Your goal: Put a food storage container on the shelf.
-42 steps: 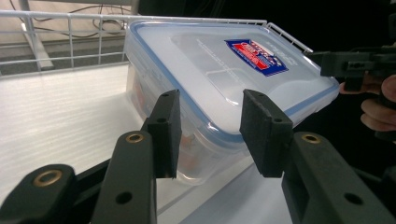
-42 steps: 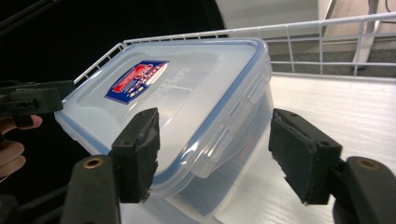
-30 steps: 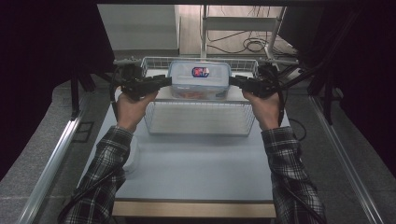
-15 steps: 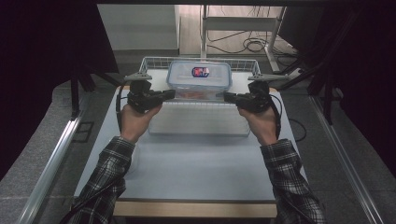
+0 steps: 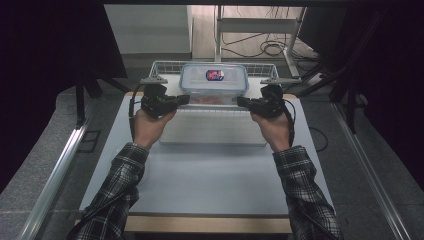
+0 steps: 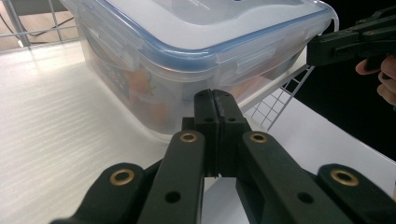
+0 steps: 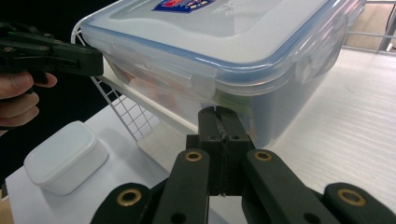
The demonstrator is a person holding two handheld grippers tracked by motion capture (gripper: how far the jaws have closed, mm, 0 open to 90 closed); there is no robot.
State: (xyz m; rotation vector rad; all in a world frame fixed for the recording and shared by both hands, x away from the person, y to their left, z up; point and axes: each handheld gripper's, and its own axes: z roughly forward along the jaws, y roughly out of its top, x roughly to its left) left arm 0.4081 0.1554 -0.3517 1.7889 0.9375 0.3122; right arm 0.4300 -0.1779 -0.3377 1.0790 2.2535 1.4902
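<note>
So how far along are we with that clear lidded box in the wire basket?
Done, it seems: the clear box stands in the wire basket, lid on, flaps apparently down. In hand: nothing; the left gripper and right gripper sit shut beside its near corners. Left: probably just drawing the grippers away.

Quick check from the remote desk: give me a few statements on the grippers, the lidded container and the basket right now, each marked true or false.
1. Both jaws of the left gripper are pressed together with nothing between them. True.
2. The clear container has its lid off. False: the blue-rimmed lid is on.
3. The container sits in the wire basket. True.
4. The right gripper is open wide around the container. False: its jaws are shut, with the container just beyond their tips.
5. A small white box lies on the table outside the basket. True.
</note>
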